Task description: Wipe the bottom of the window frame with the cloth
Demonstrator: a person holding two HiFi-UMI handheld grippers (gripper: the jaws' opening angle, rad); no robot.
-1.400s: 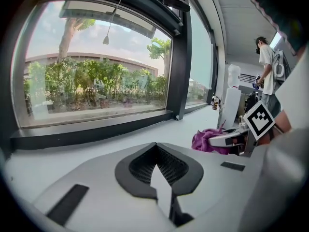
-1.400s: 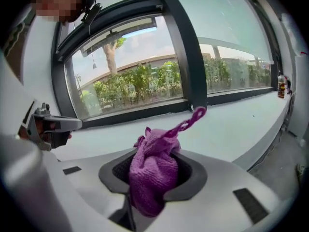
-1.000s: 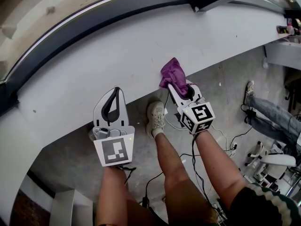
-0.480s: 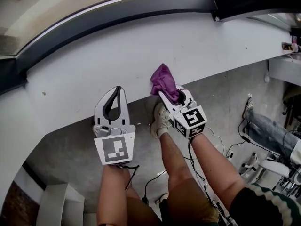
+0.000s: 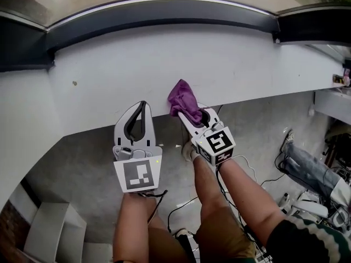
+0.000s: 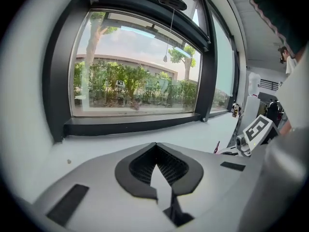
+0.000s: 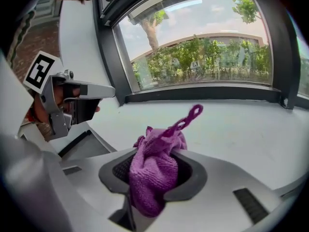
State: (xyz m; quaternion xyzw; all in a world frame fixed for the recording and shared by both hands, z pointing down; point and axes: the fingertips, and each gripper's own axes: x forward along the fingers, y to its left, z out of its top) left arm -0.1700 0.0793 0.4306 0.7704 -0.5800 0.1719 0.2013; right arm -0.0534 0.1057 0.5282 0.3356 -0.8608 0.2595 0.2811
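— In the head view we see the right gripper (image 5: 188,115) clamped on the purple cloth (image 5: 182,97), which sits over the near edge of the white sill (image 5: 98,75), well short of the dark window frame (image 5: 164,14).
— Is it touching the sill?
— We can't quite tell. In the left gripper view, the left gripper (image 6: 155,146) is pinched together on nothing.
— In the right gripper view we see the cloth bunched between the pads, its loop sticking up.
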